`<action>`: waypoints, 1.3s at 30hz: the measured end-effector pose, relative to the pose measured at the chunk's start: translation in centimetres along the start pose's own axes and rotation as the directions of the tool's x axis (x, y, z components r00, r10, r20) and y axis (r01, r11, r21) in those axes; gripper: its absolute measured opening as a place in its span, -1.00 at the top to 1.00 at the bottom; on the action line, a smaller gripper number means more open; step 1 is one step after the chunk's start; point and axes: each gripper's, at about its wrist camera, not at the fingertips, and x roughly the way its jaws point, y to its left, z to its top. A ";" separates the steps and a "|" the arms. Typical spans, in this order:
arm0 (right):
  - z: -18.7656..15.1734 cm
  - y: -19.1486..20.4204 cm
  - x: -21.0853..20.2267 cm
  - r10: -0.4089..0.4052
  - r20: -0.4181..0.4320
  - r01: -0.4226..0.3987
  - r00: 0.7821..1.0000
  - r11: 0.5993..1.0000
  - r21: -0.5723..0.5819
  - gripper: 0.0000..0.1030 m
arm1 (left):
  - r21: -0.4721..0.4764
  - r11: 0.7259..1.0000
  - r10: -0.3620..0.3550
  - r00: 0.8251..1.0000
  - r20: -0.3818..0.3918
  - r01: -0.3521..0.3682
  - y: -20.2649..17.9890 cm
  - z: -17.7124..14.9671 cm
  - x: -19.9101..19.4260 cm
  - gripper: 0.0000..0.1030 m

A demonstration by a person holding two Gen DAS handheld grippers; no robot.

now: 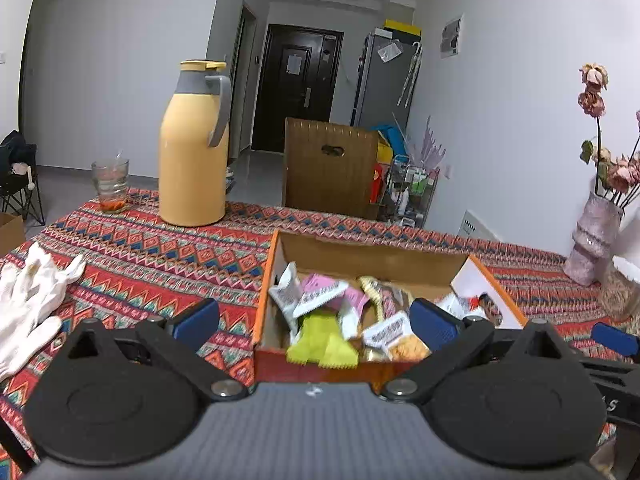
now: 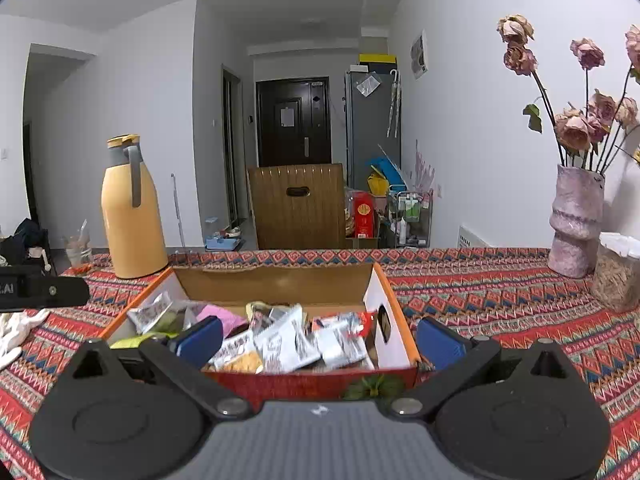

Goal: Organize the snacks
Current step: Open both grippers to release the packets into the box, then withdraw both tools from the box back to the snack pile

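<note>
Your left gripper (image 1: 314, 318) hangs with its 2 blue-padded fingers (image 1: 196, 322) spread wide and nothing between them; the left pad sits over the patterned red tablecloth (image 1: 152, 256), the right pad over the near right part of the open orange-edged cardboard box (image 1: 266, 280). Your right gripper (image 2: 320, 340) is likewise spread wide and empty, its left pad over the box's contents and its right pad just outside the box's right wall.

The small wrapped snack packets (image 1: 320, 300) lie heaped inside the box: white, pink, gold and a lime-green one (image 1: 320, 340) against the near wall. In the right wrist view the same heap (image 2: 288, 340) fills the box (image 2: 394, 308), and a small dark green squash-like thing (image 2: 374, 387) peeks out against the box's near outer wall.

To the left of the box, a pair of white cloth gloves (image 1: 28, 300) lies crumpled on the cloth. Farther back on the left stand a tall yellow thermos jug with a grey handle (image 1: 194, 148) and, left of it, a clear drinking glass with orange residue (image 1: 110, 186). At the far right of the table, a pale pink textured vase of dried roses (image 2: 576, 220) stands near the wall, with a clear lidded container of brown material (image 2: 618, 276) just beside it.

Beyond the table's far edge stands a brown slatted chair back with a handle slot (image 2: 298, 204).
</note>
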 end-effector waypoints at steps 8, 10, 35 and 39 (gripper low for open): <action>-2.6 0.0 -1.8 0.004 -0.036 -0.004 0.999 1.000 0.011 -1.00 | 0.037 0.999 0.017 0.999 -0.031 -0.016 1.5 -2.1 -1.3 -1.00; -3.1 0.1 -2.0 0.007 -0.044 -0.006 0.999 1.000 0.015 -1.00 | 0.048 0.999 0.024 0.999 -0.038 -0.022 1.5 -2.4 -1.3 -1.00; -8.5 -0.5 -2.0 -0.027 -0.191 0.032 0.981 0.999 0.025 -1.00 | 0.051 0.999 0.006 0.988 -0.156 0.002 2.5 -9.1 1.4 -1.00; -8.8 -0.4 -1.6 -0.032 -0.203 0.038 0.979 0.999 0.023 -1.00 | 0.047 0.999 0.003 0.988 -0.154 0.004 2.4 -9.2 1.5 -1.00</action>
